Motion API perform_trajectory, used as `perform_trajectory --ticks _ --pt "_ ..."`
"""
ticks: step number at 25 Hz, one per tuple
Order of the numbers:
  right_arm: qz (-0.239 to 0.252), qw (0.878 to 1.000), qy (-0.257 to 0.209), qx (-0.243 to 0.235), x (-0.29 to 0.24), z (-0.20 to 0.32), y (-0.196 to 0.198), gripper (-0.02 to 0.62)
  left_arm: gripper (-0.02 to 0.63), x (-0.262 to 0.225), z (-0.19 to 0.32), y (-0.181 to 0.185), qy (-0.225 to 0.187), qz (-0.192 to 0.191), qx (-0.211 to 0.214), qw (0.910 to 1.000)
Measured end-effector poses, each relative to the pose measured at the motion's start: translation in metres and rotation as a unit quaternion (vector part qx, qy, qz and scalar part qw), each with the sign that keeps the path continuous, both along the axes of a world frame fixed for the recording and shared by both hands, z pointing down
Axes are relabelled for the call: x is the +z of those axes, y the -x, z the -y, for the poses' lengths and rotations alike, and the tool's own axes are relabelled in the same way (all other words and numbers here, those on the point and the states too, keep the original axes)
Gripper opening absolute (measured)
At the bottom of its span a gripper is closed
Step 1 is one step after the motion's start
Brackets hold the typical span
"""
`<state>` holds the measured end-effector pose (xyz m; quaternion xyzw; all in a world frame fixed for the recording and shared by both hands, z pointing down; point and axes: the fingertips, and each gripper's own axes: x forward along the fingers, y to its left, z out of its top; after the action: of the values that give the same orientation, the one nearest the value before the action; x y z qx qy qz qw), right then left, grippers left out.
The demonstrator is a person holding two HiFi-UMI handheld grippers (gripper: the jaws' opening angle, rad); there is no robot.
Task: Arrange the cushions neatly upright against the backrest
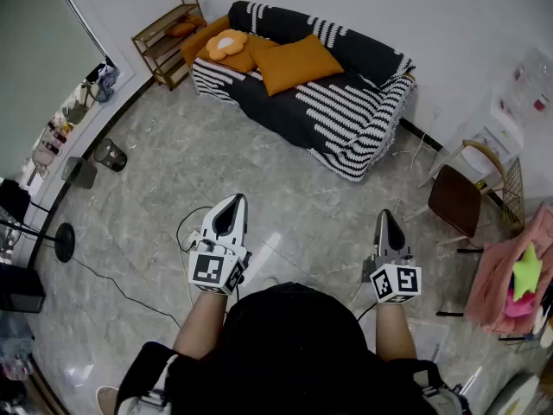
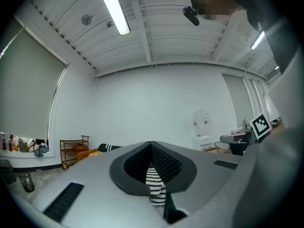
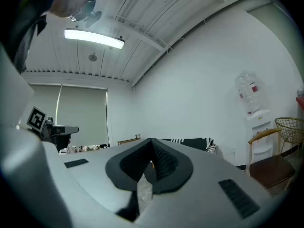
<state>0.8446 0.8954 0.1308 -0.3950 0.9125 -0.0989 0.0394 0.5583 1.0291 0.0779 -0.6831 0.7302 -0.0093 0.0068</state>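
Observation:
A black-and-white striped sofa (image 1: 346, 111) stands against the far wall. A large orange cushion (image 1: 298, 62) lies tilted on its seat, with a second orange cushion (image 1: 244, 56) to its left and a flower-shaped cushion (image 1: 226, 43) resting on that one. More orange shows at the sofa's left end (image 1: 200, 40). Both grippers hover over the floor well short of the sofa. My left gripper (image 1: 230, 206) is shut and holds nothing. My right gripper (image 1: 385, 218) is likewise shut and holds nothing. In the left gripper view, the sofa's stripes (image 2: 155, 184) show through the gap behind the jaws.
A wooden shelf rack (image 1: 168, 37) stands left of the sofa. A brown chair (image 1: 455, 199) and a pink-covered table (image 1: 510, 275) are at the right. A bin (image 1: 110, 155), a fan base (image 1: 62, 241) and a cable (image 1: 130, 292) lie on the marble floor at the left.

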Motion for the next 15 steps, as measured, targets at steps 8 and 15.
perform_trajectory --ticks 8,15 --pt "-0.015 1.000 0.005 -0.006 0.011 0.004 -0.018 0.026 0.015 0.005 0.002 -0.017 0.014 -0.001 0.002 0.9999" --pt "-0.017 0.999 0.002 -0.032 0.009 0.001 -0.018 0.026 0.015 0.010 -0.003 -0.028 0.019 -0.010 -0.010 0.9997"
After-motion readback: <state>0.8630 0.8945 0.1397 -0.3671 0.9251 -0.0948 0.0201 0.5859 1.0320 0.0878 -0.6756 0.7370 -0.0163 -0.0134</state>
